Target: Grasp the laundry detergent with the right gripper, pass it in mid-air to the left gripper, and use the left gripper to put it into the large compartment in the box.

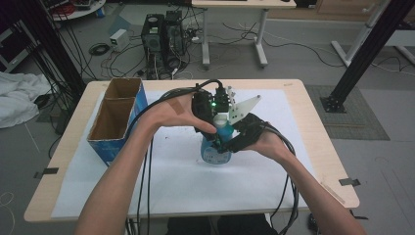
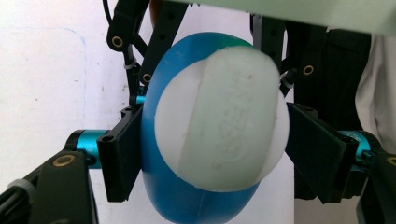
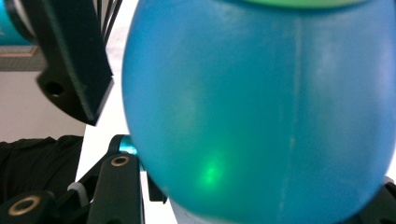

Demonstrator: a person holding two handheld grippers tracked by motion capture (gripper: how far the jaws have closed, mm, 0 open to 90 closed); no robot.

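A blue bottle point(image 1: 216, 152) with a white cap point(image 2: 219, 121) stands upright on the white sheet near the table's middle. My left gripper point(image 1: 219, 120) comes down from above, and its black pads point(image 2: 122, 154) press the bottle's upper part on both sides, just below the cap. My right gripper point(image 1: 226, 142) reaches in low from the right, its jaws around the bottle's blue body point(image 3: 261, 107). In the left gripper view the right gripper's linkages point(image 2: 156, 42) flank the bottle behind the cap. The person's hands hold both grippers close together.
An open cardboard box point(image 1: 117, 117) with blue sides stands at the table's left, a short way from the left forearm. A white sheet point(image 1: 274, 176) covers most of the wooden table point(image 1: 323, 161). Black cables point(image 1: 147, 161) trail off the near edge.
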